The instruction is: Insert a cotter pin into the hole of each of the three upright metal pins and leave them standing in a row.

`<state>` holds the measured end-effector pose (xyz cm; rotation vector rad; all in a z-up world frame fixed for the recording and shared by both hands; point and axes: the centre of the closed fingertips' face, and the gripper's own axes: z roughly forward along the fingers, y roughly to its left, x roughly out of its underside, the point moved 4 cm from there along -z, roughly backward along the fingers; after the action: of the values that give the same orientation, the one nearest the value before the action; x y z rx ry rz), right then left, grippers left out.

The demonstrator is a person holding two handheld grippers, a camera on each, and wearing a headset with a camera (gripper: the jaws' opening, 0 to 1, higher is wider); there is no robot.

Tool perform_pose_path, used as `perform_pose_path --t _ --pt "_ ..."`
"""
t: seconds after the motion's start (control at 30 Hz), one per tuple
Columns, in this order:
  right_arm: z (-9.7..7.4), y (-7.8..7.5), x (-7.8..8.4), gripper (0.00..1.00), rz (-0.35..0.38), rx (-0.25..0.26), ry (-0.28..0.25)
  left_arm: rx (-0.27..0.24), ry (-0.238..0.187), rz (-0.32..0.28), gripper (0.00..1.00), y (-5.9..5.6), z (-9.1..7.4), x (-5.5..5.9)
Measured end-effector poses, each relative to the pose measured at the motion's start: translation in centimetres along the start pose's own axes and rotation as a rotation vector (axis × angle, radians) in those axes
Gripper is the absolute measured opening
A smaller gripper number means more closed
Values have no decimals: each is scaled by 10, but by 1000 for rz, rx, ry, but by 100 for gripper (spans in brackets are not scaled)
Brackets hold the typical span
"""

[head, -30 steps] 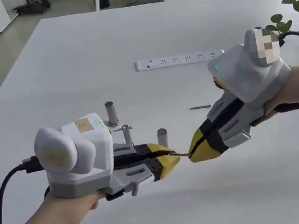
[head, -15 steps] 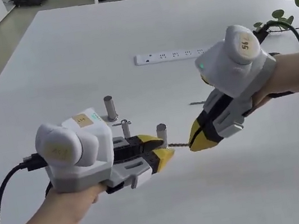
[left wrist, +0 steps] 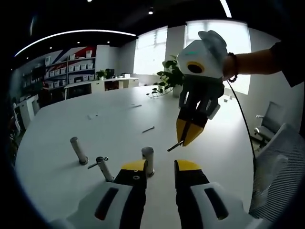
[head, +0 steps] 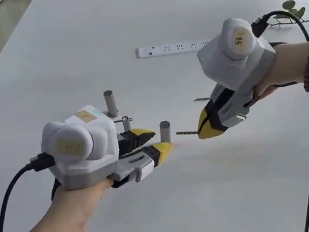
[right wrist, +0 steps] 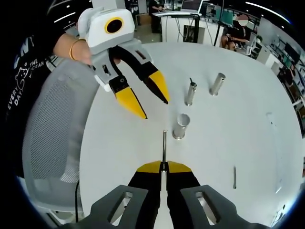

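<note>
Three upright metal pins stand in a row: a far pin [head: 111, 103], a middle pin [head: 126, 124] with a cotter pin through its top, and a near pin [head: 165, 132]. My right gripper [head: 204, 130] is shut on a thin cotter pin [head: 186, 132], which points at the near pin from its right, a short gap away. In the right gripper view the cotter pin [right wrist: 164, 148] sticks out past the shut jaws toward the near pin [right wrist: 181, 126]. My left gripper [head: 152, 140] is open just left of that pin, with nothing between its jaws [left wrist: 159, 167].
A loose cotter pin [head: 202, 99] lies on the white table behind the right gripper. A white power strip [head: 170, 48] lies further back. Plant leaves [head: 307, 0] hang at the far right edge. Cables trail from both grippers.
The left jaws, close together at the cotter pin's tip before, now stand open. The two grippers have drawn apart, and the cotter pin stays in the right gripper.
</note>
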<state>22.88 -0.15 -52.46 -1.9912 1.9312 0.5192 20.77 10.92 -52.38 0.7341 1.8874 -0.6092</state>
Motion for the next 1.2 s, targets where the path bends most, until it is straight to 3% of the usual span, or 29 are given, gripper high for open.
perform_pose_path --t 0.13,0.63,0.77,1.2 --pt "2 -5 1 0 3 3 15 -30 11 -21 21 7 7 4" --pt "8 -28 2 0 0 -3 48 -68 47 -56 21 18 32 15" --pt "8 -29 -1 0 -6 -5 44 -74 52 -28 21 18 38 15" --pt "11 -28 -7 0 -24 -13 50 -79 89 -17 17 22 46 27"
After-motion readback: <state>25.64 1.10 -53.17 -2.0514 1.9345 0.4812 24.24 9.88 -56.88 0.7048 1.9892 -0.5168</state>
